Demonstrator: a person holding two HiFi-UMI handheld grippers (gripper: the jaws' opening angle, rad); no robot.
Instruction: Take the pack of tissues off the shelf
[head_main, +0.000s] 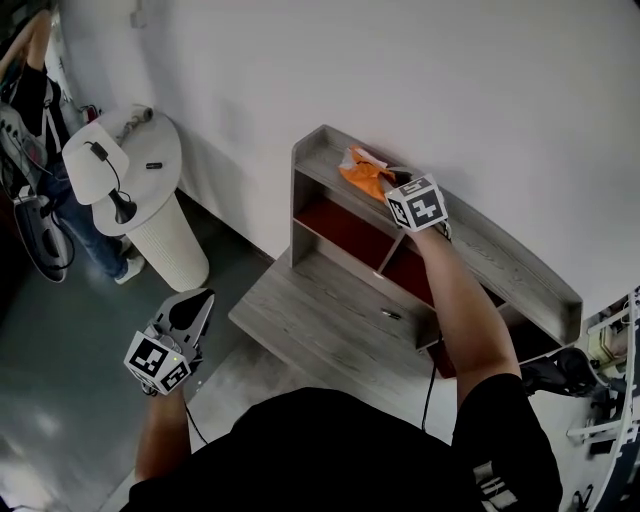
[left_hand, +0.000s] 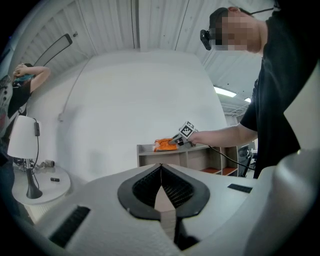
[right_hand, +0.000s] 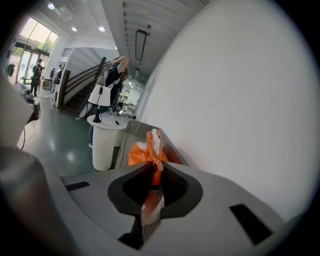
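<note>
The orange pack of tissues (head_main: 362, 170) is seen on top of the shelf (head_main: 318, 146), pinched between the closed jaws of the right tool (right_hand: 152, 183). The left tool (left_hand: 161, 181) is held closed and empty, well apart.

The pack of tissues (head_main: 362, 172) lies atop the shelf (head_main: 515, 262), a round table (head_main: 165, 140) to its left.

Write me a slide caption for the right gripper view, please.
Right gripper shut on the orange tissue pack atop the grey shelf.
</note>
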